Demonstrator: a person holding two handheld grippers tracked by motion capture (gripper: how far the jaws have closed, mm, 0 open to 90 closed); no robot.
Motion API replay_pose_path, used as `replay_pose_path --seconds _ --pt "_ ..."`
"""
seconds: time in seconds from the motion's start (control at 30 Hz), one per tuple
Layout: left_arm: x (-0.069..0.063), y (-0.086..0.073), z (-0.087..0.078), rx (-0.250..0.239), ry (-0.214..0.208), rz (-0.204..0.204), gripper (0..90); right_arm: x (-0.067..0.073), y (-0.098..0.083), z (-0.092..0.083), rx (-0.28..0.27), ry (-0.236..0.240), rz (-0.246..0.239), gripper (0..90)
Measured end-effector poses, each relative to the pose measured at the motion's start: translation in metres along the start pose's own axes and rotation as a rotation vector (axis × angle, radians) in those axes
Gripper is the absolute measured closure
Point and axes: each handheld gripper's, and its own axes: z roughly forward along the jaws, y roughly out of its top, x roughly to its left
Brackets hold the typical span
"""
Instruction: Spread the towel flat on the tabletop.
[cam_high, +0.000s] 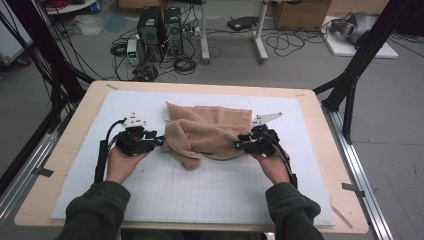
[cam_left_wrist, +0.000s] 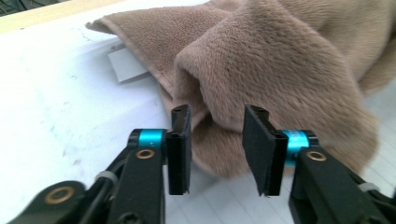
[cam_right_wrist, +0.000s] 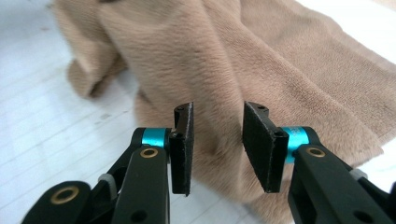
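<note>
Both grippers, left gripper (cam_high: 161, 141) and right gripper (cam_high: 236, 145), stand open beside the rumpled tan plush towel (cam_high: 210, 131); closing too shallow could pinch only loose fuzz and slip.

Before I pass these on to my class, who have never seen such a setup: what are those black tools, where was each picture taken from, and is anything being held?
A person sits at a wooden table covered by a white gridded mat, holding a hand-operated two-jaw gripper in each hand. The high view looks down from above: left gripper, right gripper. The other two pictures come from cameras riding on each gripper, looking along its black jaws. A crumpled tan towel lies on the mat, with a small white tag at its edge. Both grippers have open jaws at the towel's folds, pads not pressing; nothing is held.
</note>
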Motion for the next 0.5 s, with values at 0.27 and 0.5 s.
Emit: replay_pose_path --seconds 0.27,0.5 --pt "-0.026 -0.009 -0.004 -0.034 -0.101 -0.017 54.3 0.030 -0.007 -0.003 -0.015 0.024 -0.061 67.2" --pt "-0.048 -0.007 0.034 -0.004 -0.141 -0.032 49.7 0.038 -0.004 0.037 0.040 0.028 -0.078 58.9"
